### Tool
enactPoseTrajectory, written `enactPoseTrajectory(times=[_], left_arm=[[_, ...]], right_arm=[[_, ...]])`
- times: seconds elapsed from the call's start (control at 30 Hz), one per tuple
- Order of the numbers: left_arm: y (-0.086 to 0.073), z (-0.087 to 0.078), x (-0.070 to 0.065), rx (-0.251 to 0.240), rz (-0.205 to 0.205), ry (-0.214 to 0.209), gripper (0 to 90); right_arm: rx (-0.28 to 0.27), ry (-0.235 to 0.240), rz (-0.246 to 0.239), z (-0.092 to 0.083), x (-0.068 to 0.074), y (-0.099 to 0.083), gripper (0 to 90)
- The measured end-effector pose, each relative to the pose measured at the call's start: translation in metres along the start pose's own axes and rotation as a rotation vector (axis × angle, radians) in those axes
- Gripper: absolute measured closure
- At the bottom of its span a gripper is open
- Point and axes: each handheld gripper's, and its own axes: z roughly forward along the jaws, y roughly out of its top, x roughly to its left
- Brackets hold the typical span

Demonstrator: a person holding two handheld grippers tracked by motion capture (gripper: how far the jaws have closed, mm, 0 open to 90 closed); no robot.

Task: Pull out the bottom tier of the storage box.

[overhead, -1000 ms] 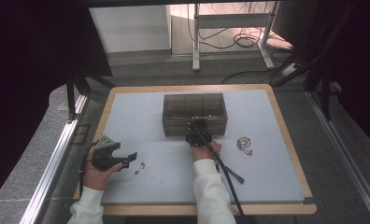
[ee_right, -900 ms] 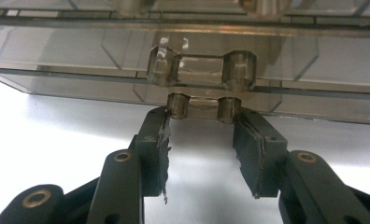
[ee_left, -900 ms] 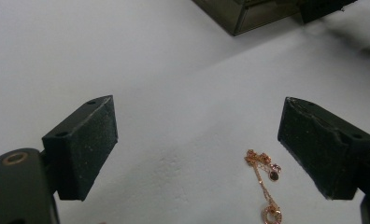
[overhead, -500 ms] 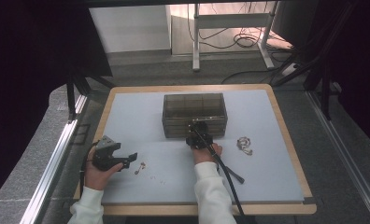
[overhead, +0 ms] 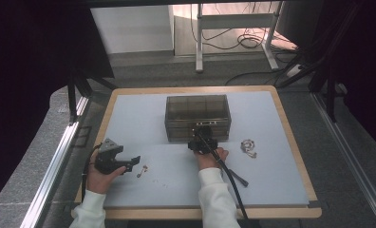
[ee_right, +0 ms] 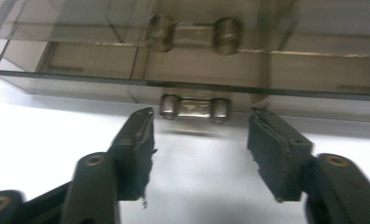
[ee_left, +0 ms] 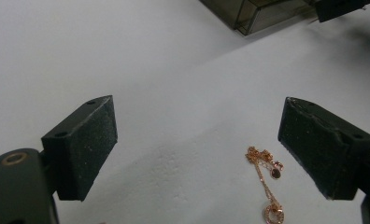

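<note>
Right gripper view: the smoked, translucent plastic drawer box (ee_right: 188,60) has stacked drawers, each with a small metallic bar handle. The lower handle (ee_right: 194,108) lies crosswise, just ahead of the right gripper (ee_right: 199,140), whose rough black pads have just been opening and stand apart on either side of it, seemingly not touching. In the high view, the right hand (overhead: 210,154) reaches forward to the box front. The left gripper (overhead: 129,165), jaws wide with nothing between them, hovers by a rose-gold chain necklace (ee_left: 267,182) on the pale-blue mat (overhead: 143,118).
</note>
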Motion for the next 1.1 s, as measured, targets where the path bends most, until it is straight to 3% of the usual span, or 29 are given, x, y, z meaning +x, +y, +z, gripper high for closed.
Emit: enactPoseTrajectory(times=[0.1,0.33,0.47,0.77,0.97,1.1], left_arm=[[0.000,0.000,0.000,0.001,0.006,0.004,12.2],[0.000,0.000,-0.002,0.002,0.002,0.007,12.9],[0.000,0.000,-0.006,0.003,-0.006,0.003,13.2],[0.001,0.002,-0.012,-0.007,0.001,0.014,13.0],[0.003,0.003,-0.015,-0.022,-0.023,0.003,13.4],[0.006,0.006,-0.020,-0.016,-0.008,0.014,13.4]], right_arm=[[-0.022,0.021,0.016,-0.008,-0.006,0.000,34.1],[-0.035,0.068,-0.032,-0.026,-0.022,-0.003,29.8],[-0.056,0.160,-0.080,-0.038,-0.043,-0.005,28.1],[-0.072,0.220,-0.236,-0.047,-0.073,-0.019,27.3],[-0.106,0.275,-0.287,-0.054,-0.091,-0.028,25.5],[-0.128,0.270,-0.305,-0.057,-0.103,-0.030,25.0]])
